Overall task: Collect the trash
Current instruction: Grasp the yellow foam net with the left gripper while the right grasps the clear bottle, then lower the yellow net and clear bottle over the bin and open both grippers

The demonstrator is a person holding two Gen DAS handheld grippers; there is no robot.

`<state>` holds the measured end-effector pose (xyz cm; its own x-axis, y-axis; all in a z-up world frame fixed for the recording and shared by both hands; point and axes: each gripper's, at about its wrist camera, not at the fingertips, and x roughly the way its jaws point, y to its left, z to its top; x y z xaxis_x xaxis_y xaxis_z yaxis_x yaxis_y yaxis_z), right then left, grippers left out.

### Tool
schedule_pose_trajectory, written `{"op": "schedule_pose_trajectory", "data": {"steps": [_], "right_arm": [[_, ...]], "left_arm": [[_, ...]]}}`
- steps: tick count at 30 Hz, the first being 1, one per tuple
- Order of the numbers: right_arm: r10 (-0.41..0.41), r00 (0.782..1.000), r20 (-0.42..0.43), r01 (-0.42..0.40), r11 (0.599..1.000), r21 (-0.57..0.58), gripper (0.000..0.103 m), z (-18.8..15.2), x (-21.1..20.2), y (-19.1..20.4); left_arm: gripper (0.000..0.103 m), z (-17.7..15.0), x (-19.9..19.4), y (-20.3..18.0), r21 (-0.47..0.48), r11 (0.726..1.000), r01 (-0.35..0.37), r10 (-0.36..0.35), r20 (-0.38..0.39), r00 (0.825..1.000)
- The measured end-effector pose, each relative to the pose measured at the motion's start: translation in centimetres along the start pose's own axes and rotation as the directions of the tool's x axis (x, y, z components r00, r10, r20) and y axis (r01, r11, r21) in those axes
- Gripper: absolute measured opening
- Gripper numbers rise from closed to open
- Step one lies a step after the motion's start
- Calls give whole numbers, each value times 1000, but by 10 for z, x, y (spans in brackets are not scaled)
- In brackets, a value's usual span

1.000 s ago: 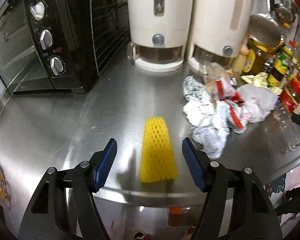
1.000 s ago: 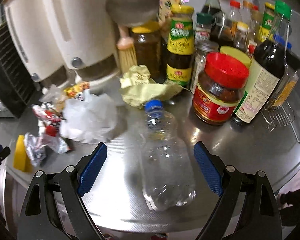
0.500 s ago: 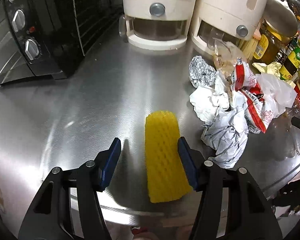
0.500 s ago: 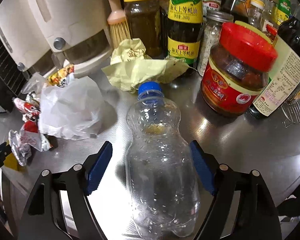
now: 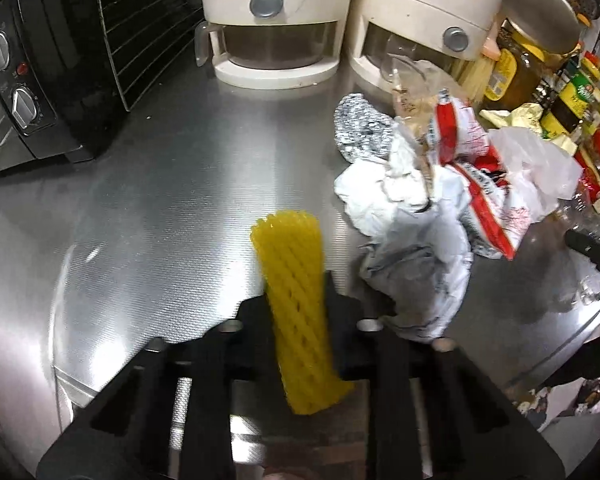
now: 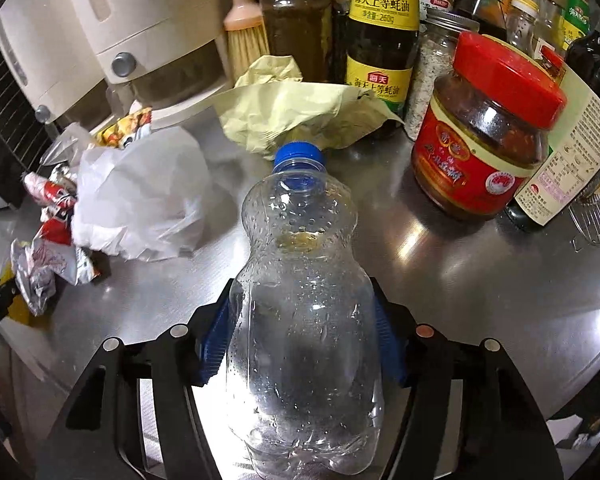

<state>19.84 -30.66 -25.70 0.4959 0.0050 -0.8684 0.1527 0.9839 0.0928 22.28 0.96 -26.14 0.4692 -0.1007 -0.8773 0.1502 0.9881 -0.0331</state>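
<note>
A yellow foam net sleeve (image 5: 296,300) lies near the front edge of the steel counter (image 5: 160,200). My left gripper (image 5: 296,300) has its jaws closing and squeezes the sleeve from both sides, narrowing it. An empty clear plastic bottle (image 6: 300,300) with a blue cap lies on the counter, cap pointing away. My right gripper (image 6: 302,332) straddles the bottle's body, jaws closing, blue pads (image 6: 216,340) pressed against its sides. Crumpled white paper (image 5: 412,240), a foil ball (image 5: 360,128), a red-and-white wrapper (image 5: 472,168) and a white plastic bag (image 6: 140,196) lie between the two grippers.
A black toaster oven (image 5: 32,72) stands at the back left, two cream appliances (image 5: 272,20) behind. A crumpled yellow paper (image 6: 296,112), a red-lidded jar (image 6: 488,136), sauce bottles (image 6: 380,32) and a brush (image 6: 246,28) crowd the back right. The counter's front edge is just below both grippers.
Both grippers came down and closed in. The left one went from straddling the yellow sleeve to pinching it narrow. The right one's pads now touch the bottle's sides.
</note>
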Motion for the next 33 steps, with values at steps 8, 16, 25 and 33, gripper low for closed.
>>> {"op": "schedule_pose_trajectory", "data": {"steps": [8,16,25,33], "right_arm": [[30,998,52,-29,1000,-5,63,-10,-30,7],[84,988,126,-81,996,-27,63,-20,-77,26],[161,976,148,-159,987,-26,63,-67,-120,36],[214,975,57,-213,977,-25,63,-141,-129,38]], "left_arm": [[10,-5,-32,3,0,1000,-30,30,59,998],[10,-22,-80,1,-9,999,-36,37,118,992],[10,-67,-120,-20,4,1000,-27,26,143,989],[10,-127,-124,-36,40,999,-10,7,78,997]]}}
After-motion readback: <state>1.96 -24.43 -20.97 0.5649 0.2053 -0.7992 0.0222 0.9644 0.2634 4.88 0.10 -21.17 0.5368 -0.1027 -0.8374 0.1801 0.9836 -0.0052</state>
